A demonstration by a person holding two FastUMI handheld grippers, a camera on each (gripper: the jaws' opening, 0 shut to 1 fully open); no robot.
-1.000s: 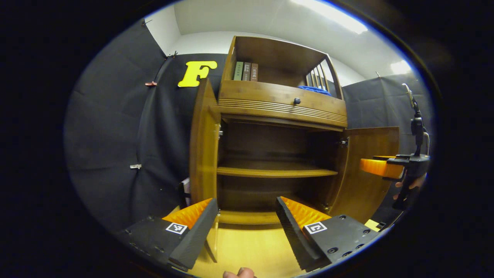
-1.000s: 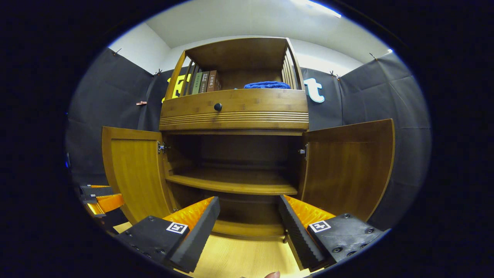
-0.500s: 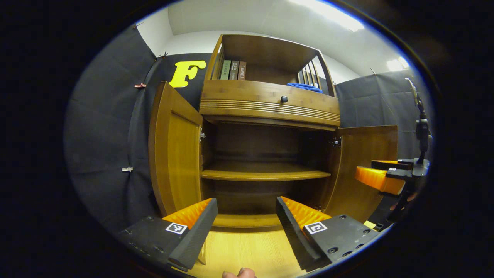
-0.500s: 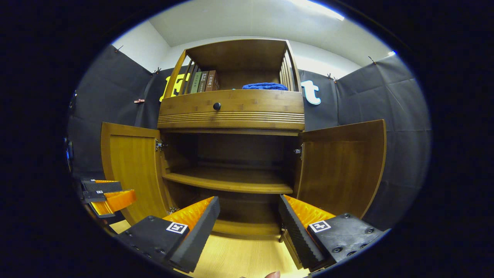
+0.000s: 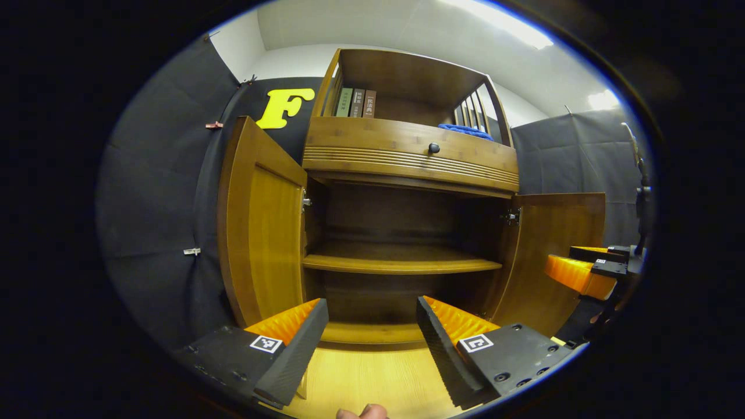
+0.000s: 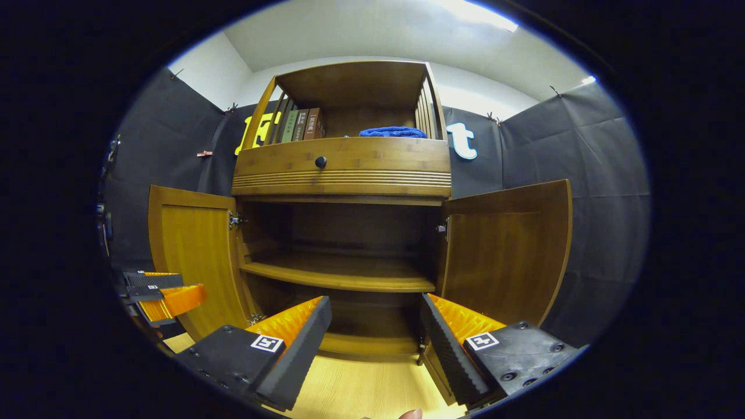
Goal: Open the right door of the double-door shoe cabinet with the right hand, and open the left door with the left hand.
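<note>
We see the shoe cabinet (image 6: 343, 169) standing against the booth wall with its left door (image 6: 195, 256) and right door (image 6: 506, 250) both swung wide, baring an inner shelf (image 6: 343, 276). Above the drawer knob (image 6: 320, 162), books (image 6: 300, 125) and a blue cloth (image 6: 393, 132) sit in the top compartment. The left hand-held gripper (image 5: 372, 343) and right hand-held gripper (image 6: 375, 343) hang before the opening over the wooden floor (image 6: 361, 390), fingers spread wide apart, holding nothing. Nothing blocks the doors.
</note>
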